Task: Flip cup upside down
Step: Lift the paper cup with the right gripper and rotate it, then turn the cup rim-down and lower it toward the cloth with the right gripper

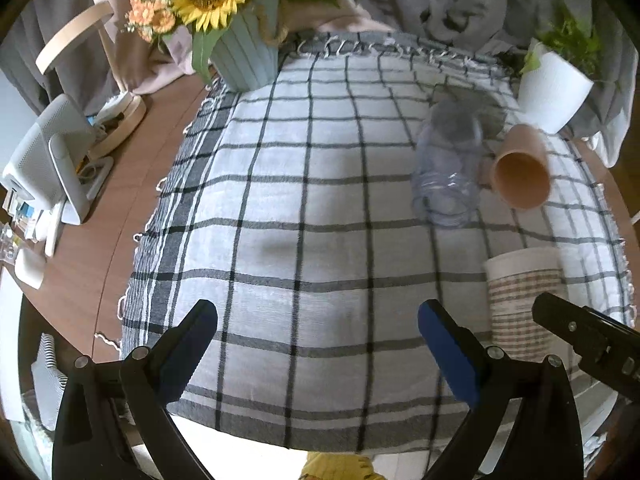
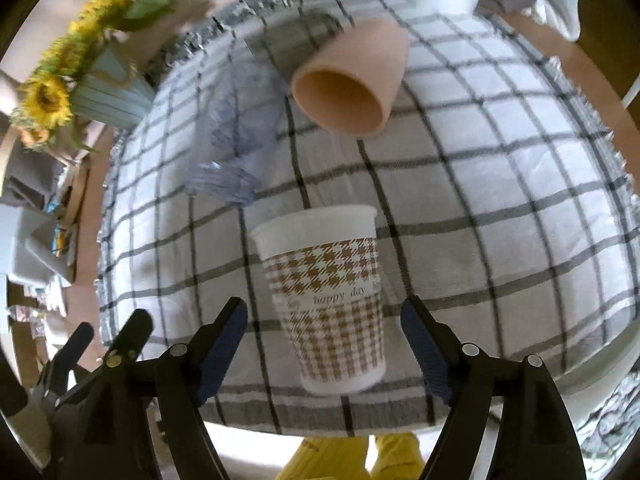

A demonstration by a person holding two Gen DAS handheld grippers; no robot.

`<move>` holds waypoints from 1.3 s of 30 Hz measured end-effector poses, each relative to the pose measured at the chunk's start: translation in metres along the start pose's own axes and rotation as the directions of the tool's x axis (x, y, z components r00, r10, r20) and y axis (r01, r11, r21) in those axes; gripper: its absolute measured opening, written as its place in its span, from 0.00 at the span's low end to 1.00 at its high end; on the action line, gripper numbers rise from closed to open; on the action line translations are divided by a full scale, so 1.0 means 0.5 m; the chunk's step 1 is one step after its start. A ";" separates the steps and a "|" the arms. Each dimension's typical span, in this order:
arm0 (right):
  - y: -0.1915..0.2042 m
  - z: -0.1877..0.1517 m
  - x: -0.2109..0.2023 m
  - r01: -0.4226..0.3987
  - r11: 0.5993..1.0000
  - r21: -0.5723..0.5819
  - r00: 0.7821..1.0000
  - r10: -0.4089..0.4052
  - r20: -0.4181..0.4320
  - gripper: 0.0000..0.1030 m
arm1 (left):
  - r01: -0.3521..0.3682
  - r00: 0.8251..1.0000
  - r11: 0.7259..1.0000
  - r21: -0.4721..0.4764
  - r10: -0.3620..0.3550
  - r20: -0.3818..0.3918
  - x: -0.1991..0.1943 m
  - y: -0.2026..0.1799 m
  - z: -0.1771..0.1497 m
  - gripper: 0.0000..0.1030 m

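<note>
Paper cup (image 1: 524, 300) stands upright on the checked cloth (image 1: 304, 200), right of the wide-open, empty left gripper (image 1: 318, 330).
Right-wrist view: the cup (image 2: 326, 300) stands between the right gripper's (image 2: 324, 328) spread fingers, apparently untouched.

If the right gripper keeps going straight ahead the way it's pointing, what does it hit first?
Most likely the patterned paper cup, standing upright between the open fingers of the right gripper, not yet touched. The peach cup lies on its side farther back.
</note>
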State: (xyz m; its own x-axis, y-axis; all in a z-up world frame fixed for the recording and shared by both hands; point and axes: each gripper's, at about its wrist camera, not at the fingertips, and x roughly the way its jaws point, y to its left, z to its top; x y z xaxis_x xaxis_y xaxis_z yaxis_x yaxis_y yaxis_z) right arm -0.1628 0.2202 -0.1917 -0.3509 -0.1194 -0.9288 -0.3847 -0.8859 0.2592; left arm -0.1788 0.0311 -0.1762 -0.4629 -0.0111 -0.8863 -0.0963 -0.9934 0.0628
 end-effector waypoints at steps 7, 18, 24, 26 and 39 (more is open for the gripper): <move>-0.028 -0.028 -0.107 0.035 0.999 -0.036 0.989 -0.029 0.142 0.76 | 0.071 0.994 0.997 -0.009 -0.070 0.087 -0.070 -0.050 -0.028 0.99; -0.123 -0.087 -0.154 0.137 0.990 -0.025 0.967 -0.129 0.219 0.76 | 0.127 0.973 0.988 0.084 -0.140 0.183 -0.088 -0.175 -0.114 0.99; -0.170 -0.112 -0.148 0.218 0.976 -0.013 0.949 -0.209 0.238 0.76 | 0.090 0.955 0.992 0.093 -0.112 0.276 -0.066 -0.229 -0.161 0.99; -0.186 -0.120 -0.143 0.231 0.973 -0.002 0.946 -0.224 0.235 0.76 | 0.069 0.945 0.993 0.100 -0.097 0.312 -0.059 -0.247 -0.176 0.99; -0.258 -0.147 -0.105 0.327 0.944 0.044 0.927 -0.329 0.182 0.76 | 0.047 0.932 0.994 0.098 -0.079 0.354 0.025 -0.311 -0.215 0.89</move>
State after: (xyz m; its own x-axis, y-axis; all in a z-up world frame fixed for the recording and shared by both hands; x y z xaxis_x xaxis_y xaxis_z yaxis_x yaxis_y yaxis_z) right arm -0.0320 0.3080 -0.1960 -0.3539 0.2625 -0.8977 -0.5154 -0.8557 -0.0470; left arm -0.0747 0.1729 -0.2464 -0.7359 0.1090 -0.6683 -0.2041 -0.9768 0.0654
